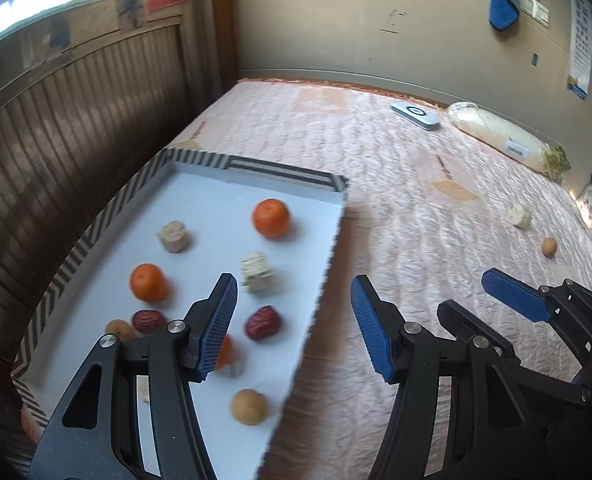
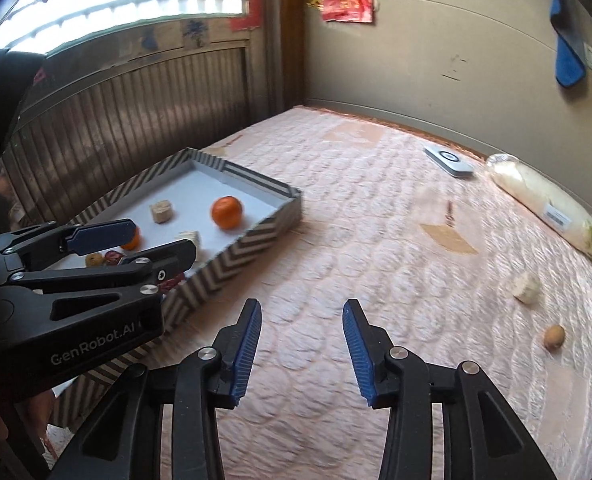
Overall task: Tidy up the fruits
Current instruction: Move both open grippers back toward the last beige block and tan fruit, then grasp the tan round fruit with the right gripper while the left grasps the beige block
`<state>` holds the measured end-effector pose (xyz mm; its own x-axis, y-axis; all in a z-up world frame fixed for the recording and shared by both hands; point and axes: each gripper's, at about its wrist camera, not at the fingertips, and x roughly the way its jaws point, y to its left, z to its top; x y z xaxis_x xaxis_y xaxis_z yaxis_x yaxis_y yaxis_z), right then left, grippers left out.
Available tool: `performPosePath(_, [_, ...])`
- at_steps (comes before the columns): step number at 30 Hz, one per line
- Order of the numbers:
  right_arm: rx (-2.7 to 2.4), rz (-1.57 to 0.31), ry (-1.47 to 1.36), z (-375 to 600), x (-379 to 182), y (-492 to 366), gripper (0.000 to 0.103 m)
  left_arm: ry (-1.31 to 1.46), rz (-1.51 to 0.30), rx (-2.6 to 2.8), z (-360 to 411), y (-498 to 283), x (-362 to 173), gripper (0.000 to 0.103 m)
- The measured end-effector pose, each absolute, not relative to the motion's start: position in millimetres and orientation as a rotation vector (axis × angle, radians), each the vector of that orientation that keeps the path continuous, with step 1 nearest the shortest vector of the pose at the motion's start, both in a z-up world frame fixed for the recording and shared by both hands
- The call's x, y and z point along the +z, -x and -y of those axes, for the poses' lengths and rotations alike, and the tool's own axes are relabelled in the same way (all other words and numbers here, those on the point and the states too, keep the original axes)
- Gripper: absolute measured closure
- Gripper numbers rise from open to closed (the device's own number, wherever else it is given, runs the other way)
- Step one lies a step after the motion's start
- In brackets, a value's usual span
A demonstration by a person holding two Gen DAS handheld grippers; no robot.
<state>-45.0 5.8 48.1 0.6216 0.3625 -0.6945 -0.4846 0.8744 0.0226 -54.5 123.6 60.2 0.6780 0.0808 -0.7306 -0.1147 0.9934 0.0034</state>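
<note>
Our left gripper [image 1: 294, 326] hangs with its blue ribbed fingers [image 1: 220, 320] spread wide and empty, straddling the right rim of the shallow chevron-striped cardboard tray [image 1: 96, 220]. Our right gripper [image 2: 302, 346] is likewise wide open, holding nothing, above the bare quilt near its front edge.

Inside the tray lie two round orange tangerines [image 1: 271, 218], wrinkled dark-red dried dates [image 1: 262, 323], pale tan cut blocks [image 1: 174, 236] and a small brown round fruit [image 1: 249, 407] near the tray's front edge. Still loose are a small round tan fruit [image 2: 554, 336] and a cream-coloured cut chunk [image 2: 527, 287], both toward the bed's right edge, well apart from the tray.

We judge the loose fruit light, smooth and prone to roll on soft bedding, so we would close across its widest middle, gently. The chunk looks crumbly and is best taken by its flat sides.

The pink quilted bedspread [image 2: 356, 208] is soft and yielding. At its far edge, along the beige wall, lie a white flat device [image 2: 449, 161] and a long bagged white radish [image 2: 544, 204]. A blue cloth [image 2: 568, 52] hangs on the wall, and a dark slatted wooden panel [image 2: 116, 120] stands behind the tray.
</note>
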Motion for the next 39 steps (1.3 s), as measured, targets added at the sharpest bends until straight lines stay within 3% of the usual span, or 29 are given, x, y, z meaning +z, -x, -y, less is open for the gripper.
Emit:
performPosePath(26, [0.137, -0.843, 0.024, 179, 33, 9, 0.059, -0.07, -0.905, -0.14, 19, -4, 51, 0.043])
performPosePath(39, [0.105, -0.881, 0.035, 206, 18, -28, 0.058, -0.052, -0.963, -0.202, 59, -48, 48, 0.043])
